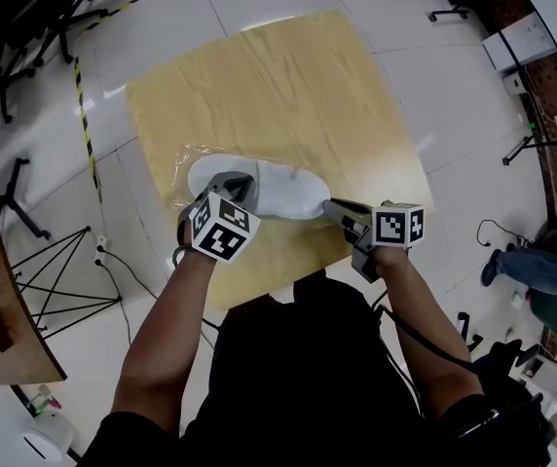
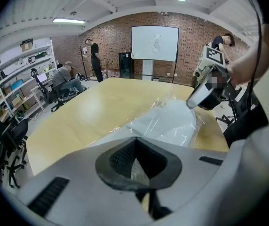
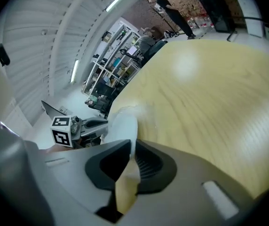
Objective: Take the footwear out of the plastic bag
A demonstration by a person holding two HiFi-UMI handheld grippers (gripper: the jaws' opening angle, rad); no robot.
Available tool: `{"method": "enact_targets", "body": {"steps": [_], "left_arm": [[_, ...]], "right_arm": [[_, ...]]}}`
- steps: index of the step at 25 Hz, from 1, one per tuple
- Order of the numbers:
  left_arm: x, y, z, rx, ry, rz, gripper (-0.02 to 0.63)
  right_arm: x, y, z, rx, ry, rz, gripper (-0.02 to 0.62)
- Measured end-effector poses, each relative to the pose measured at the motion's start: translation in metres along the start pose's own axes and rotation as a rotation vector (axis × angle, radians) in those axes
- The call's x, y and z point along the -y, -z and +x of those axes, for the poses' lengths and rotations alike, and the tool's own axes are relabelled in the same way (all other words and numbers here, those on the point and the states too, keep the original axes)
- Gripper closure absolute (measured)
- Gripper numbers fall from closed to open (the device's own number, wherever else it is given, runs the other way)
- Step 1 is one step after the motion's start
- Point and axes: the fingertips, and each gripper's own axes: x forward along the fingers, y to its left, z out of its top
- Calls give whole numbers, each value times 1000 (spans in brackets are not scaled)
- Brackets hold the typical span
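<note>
Both forearms (image 1: 162, 348) are seen nearest. The left hand-held gripper (image 1: 238, 185) is clamped shut on the clear plastic bag (image 1: 186, 163) at its near-left end. The right hand-held gripper (image 1: 329, 205) is pinched on the white shoe (image 1: 278, 191), which lies in the bag on the wooden surface (image 1: 288, 86).
</note>
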Motion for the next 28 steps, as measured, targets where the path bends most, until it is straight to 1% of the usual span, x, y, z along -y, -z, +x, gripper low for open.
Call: {"method": "enact_targets", "body": {"steps": [4, 5, 6, 9, 11, 13, 14, 16, 19, 20, 21, 22, 24, 28], "left_arm": [[2, -4, -3, 38, 24, -32, 589], [0, -5, -6, 49, 24, -49, 516], [-4, -5, -11, 61, 12, -66, 460], [-33, 7, -32, 80, -78, -137, 460], [-58, 29, -45, 50, -150, -211, 478], [-78, 62, -53, -39, -199, -275, 491], [-83, 80, -54, -101, -204, -289, 492], [-86, 105, -52, -198, -191, -275, 472], [-84, 112, -48, -257, -185, -206, 492], [-84, 112, -46, -271, -192, -181, 506], [-83, 112, -45, -283, -206, -157, 545], [-83, 112, -44, -294, -223, -135, 598], [-84, 112, -43, -304, -245, -109, 600], [-92, 117, -44, -302, -258, -120, 600]], "right_arm": [[13, -3, -11, 16, 10, 19, 560], [16, -4, -12, 18, 18, 17, 560], [18, -5, -12, 19, 27, 14, 560], [20, -6, -14, 22, 41, 1, 558], [22, -6, -16, 24, 52, -6, 558], [28, -5, -19, 27, 74, -13, 558], [28, -5, -18, 28, 75, -12, 558], [20, -5, -15, 29, 56, -11, 558], [14, -6, -10, 19, 46, -33, 558], [13, -7, -10, 16, 45, -39, 558], [13, -7, -10, 15, 45, -44, 558], [13, -8, -11, 16, 47, -47, 558], [17, -11, -15, 21, 55, -48, 558], [24, -14, -20, 39, 68, -34, 558]]}}
